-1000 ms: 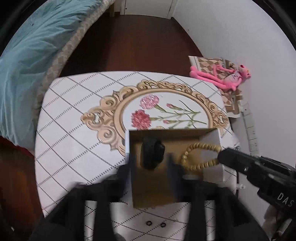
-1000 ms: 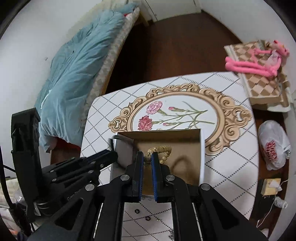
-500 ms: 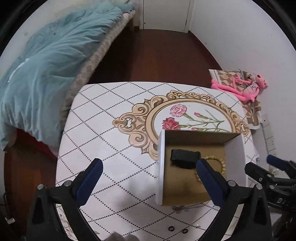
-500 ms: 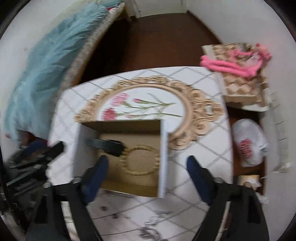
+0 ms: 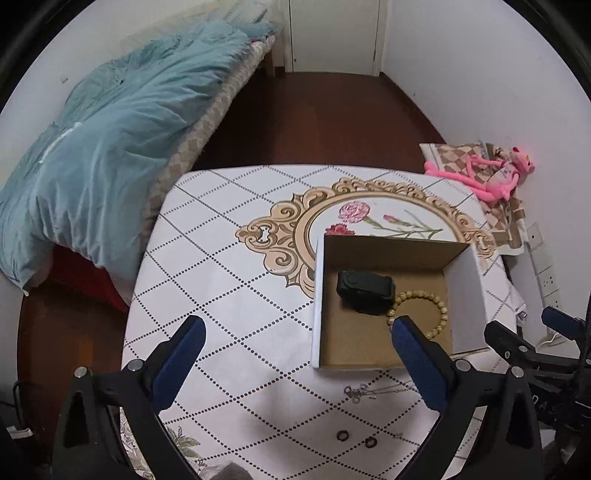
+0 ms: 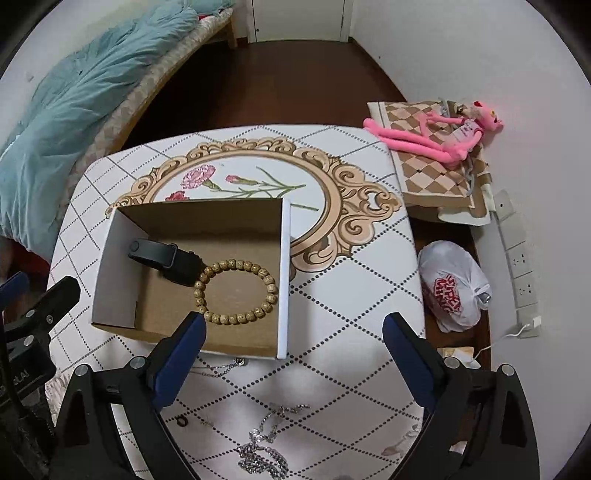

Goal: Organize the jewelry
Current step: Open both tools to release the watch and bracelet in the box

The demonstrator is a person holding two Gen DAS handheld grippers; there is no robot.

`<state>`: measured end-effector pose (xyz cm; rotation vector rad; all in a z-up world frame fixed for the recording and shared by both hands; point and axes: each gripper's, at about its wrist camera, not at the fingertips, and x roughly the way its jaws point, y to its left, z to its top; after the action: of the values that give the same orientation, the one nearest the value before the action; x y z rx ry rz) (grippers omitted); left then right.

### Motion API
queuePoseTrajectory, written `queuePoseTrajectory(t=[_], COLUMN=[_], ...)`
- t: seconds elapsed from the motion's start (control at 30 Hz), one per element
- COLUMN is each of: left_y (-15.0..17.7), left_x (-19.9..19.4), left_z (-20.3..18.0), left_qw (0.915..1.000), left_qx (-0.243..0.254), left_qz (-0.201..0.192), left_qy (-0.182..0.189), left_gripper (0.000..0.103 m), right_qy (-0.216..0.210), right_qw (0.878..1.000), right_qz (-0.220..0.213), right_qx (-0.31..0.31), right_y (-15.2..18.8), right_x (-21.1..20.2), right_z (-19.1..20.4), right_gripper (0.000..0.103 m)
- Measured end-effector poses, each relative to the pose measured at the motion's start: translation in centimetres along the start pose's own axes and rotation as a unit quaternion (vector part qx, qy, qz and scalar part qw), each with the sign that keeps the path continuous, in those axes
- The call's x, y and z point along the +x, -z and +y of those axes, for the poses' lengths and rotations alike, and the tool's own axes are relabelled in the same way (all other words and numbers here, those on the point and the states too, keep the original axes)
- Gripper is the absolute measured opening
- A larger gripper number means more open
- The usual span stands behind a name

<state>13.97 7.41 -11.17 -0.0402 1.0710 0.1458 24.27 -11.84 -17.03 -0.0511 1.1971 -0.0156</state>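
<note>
Both the left gripper [image 5: 295,334] and right gripper [image 6: 293,330] hover spread wide and empty above a cardboard box [image 6: 284,266] holding a beaded bracelet [image 6: 236,290] and black watch [image 6: 162,260].

A table [image 6: 369,295] with a white diamond-patterned cloth stands on dark wood floor [image 6: 258,81]. Left of the table lies a bed [image 5: 207,122] under a blue duvet [image 5: 110,147]; beyond it, white walls [image 5: 461,74] and a door [image 5: 332,33].

bracelet [image 6: 236,291] and watch [image 6: 166,260] in box [image 6: 284,273], chain [image 6: 262,454] before it
</note>
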Motion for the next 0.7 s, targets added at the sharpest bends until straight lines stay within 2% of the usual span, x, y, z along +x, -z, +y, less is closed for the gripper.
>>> queuePoseTrajectory(t=[0.33,0.7], left_y=[1.7,3.9], left_x=[-7.0,-13.8], left_z=[-0.1,0.7], left_qw=[0.9985,0.9956], left_qx=[0.000,-0.006], left_qz=[-0.054,-0.094], left_qy=[-0.008,-0.001], left_gripper=[0.103,0.103], right_qy=[0.011,0.008], right_qw=[0.997,0.990], right_qz=[-0.070,-0.140], right_qx=[0.008,0.019], right_y=[2.2,5.4], right_x=[-7.9,-16.7], right_z=[-0.1,-0.4], right_gripper=[0.098,0.098])
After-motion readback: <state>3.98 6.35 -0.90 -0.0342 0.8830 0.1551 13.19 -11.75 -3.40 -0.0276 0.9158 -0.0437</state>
